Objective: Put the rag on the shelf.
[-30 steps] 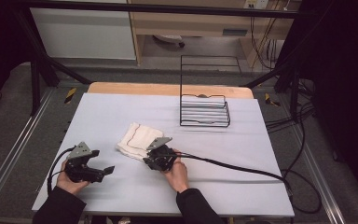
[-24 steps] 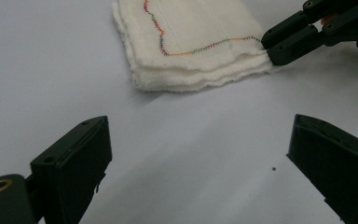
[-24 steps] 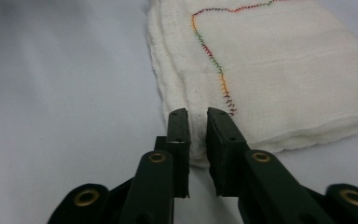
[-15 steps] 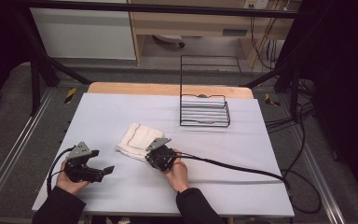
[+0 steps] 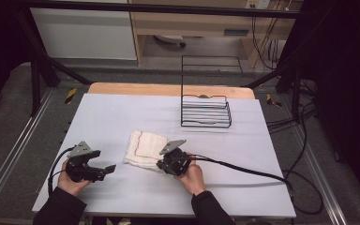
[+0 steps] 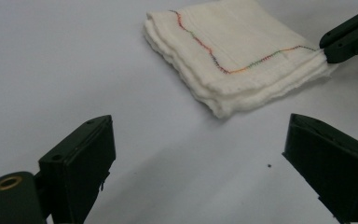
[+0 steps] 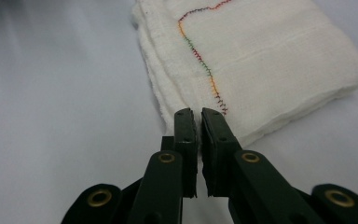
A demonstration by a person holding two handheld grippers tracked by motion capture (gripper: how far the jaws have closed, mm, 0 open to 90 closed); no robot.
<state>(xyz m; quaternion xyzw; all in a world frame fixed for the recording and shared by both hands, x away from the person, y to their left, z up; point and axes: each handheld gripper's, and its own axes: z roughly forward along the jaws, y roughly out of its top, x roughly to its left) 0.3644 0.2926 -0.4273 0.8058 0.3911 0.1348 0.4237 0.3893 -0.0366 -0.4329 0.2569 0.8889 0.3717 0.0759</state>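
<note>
A folded white cloth (image 5: pixel 145 148) with multicoloured edge stitching lies flat near the middle of the table (image 5: pixel 122 112), with the empty black wire rack (image 5: pixel 205 111) farther back and to the right. The right gripper (image 5: pixel 161 165) has its jaws pinched together on the cloth's near right corner, though whether fabric is caught I cannot tell; the left gripper (image 5: pixel 108 169) waits spread wide, apart to the left. Nothing looks lifted or unfolded yet, so whatever handling is meant seems only beginning.

No words, numbers or brand marks are showing legibly anywhere. The label on the shelf (image 5: pixel 236 32) well beyond the claws is appearing too blurred to read.
</note>
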